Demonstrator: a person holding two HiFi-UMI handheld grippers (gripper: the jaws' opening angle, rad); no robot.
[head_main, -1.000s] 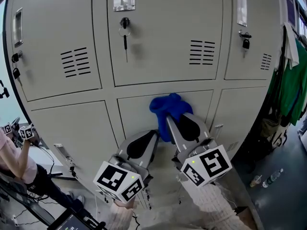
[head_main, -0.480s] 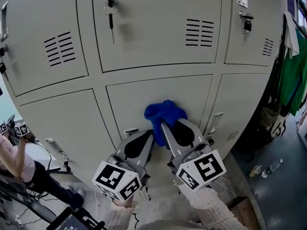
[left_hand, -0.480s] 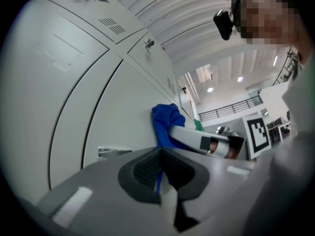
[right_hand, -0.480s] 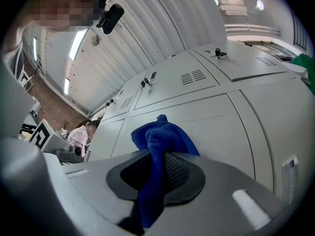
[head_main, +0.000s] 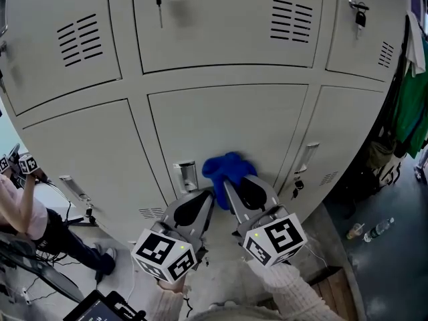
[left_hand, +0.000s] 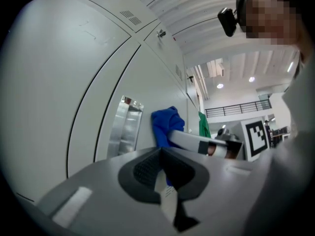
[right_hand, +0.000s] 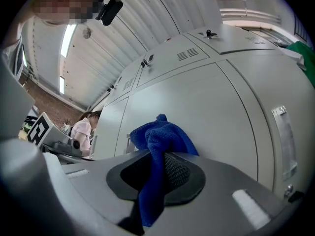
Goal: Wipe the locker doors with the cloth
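**Head view.** Clamping a bunched blue cloth (head_main: 225, 170) in the right gripper (head_main: 235, 182) and pressing it against the lower part of the lower middle locker door (head_main: 227, 122). Keeping the left gripper (head_main: 206, 196) just left of the right one, low on the same door, under the recessed metal handle (head_main: 186, 176). Placing the cloth just right of that handle, with most of the bare door panel lying above it. Judging any coming stroke as turning on that: upward for the panel, and away from the handle on the left. Also taking in what neither gripper camera gives whole: the door's outline, the upper doors' vents (head_main: 293, 20), and green clothing (head_main: 409, 105) hanging at far right.

**Left gripper view.** Showing the left gripper's jaws pressed together with nothing between them. Looking past them to the handle and the cloth, which are side by side on the door and appear to be apart.

**Right gripper view.** Showing the cloth (right_hand: 158, 137) pinched between the right gripper's jaws, one tail hanging down toward the camera and the bunched end against the door. Catching a seated person (right_hand: 81, 131) far left. Judging the right gripper the working one, being the only one on the cloth.
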